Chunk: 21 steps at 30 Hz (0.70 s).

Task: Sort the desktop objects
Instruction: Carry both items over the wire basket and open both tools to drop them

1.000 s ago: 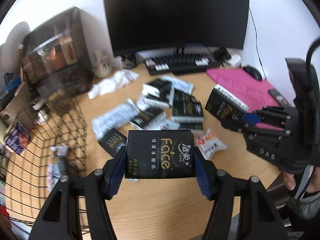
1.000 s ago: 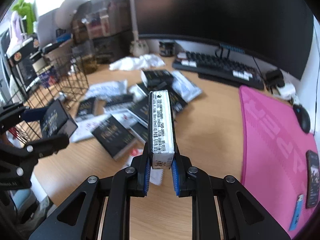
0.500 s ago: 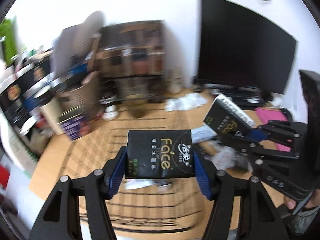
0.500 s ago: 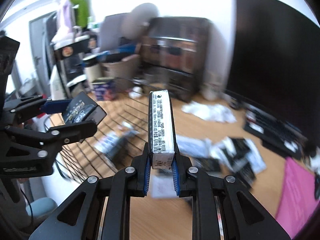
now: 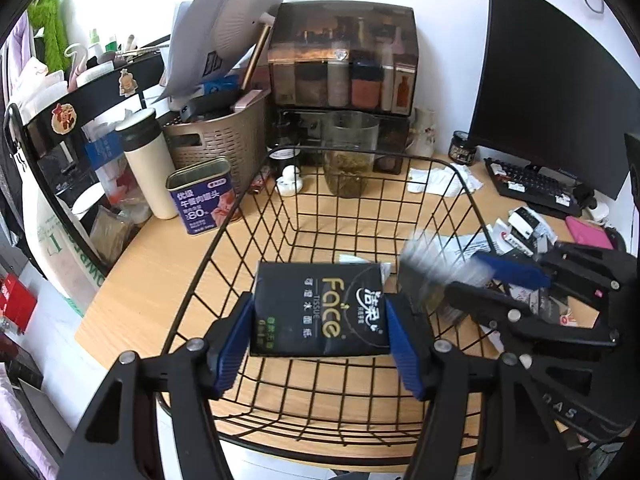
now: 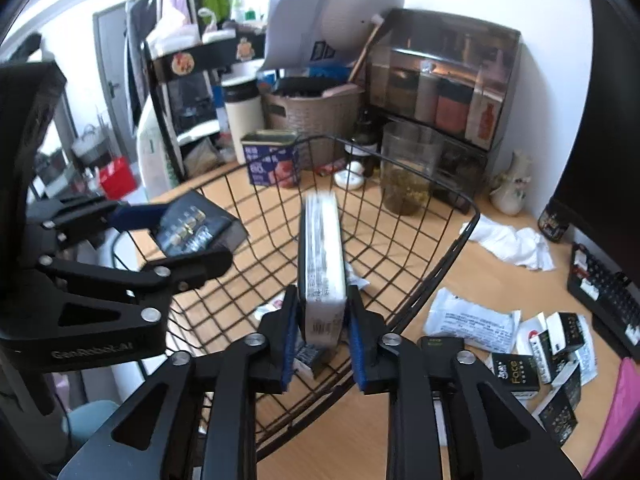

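Note:
A black wire basket (image 5: 360,151) stands on the wooden desk. Over it my left gripper (image 5: 319,314) is shut on a black "Face" tissue pack (image 5: 316,296), held flat between the blue pads. My right gripper (image 6: 323,300) hangs over the same basket (image 6: 452,248) and its jaws are opening. A second tissue pack (image 6: 322,248) stands on edge between them, blurred, with a gap to each pad. In the left wrist view that pack (image 5: 424,276) is a blur off the right gripper (image 5: 460,284). A few small packets lie on the basket floor.
Behind the basket stand a purple tin can (image 5: 202,196), a cream flask (image 5: 146,164), a brown slotted bin (image 5: 224,140), a glass jar (image 5: 350,156) and a dark organiser box (image 5: 344,60). Loose tissue packs (image 6: 520,360), a keyboard (image 5: 532,184) and a monitor (image 5: 548,92) lie to the right.
Both grippers have swung left from the scattered packs on the desk to above the wire basket. The right jaws have parted and their pack is blurred. The left grip is unchanged.

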Available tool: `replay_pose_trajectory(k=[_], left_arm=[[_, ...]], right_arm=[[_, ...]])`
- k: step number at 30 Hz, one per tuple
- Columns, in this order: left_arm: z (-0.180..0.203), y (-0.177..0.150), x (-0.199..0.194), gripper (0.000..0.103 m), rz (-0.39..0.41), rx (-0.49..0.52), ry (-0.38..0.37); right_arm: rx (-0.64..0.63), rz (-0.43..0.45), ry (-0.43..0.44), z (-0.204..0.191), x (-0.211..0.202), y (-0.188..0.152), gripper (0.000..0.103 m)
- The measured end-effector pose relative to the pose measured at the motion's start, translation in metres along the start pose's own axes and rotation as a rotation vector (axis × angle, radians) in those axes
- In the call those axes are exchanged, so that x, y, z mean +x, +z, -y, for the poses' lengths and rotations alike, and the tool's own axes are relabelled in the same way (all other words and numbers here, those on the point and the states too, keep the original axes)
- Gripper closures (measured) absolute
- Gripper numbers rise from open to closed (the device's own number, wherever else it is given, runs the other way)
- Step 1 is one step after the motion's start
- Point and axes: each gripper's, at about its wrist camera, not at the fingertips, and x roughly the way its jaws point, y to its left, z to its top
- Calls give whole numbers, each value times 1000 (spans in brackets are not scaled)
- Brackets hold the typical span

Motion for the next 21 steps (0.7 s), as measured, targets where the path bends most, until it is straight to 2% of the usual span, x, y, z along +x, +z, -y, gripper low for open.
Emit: replay_pose_trajectory(k=[1, 4, 12, 21], left_arm=[[0, 0, -1, 33, 6, -3, 0], [2, 0, -4, 29, 20, -3, 10], [30, 4, -10, 28, 36, 31, -58], [124, -1, -20, 28, 43, 203, -215]], right_arm=[[6, 4, 7, 1, 1, 0, 59], [34, 15, 25, 8, -2, -1, 50], [64, 36, -13, 32, -29, -15, 49], [194, 25, -155, 105, -79, -73, 49]])
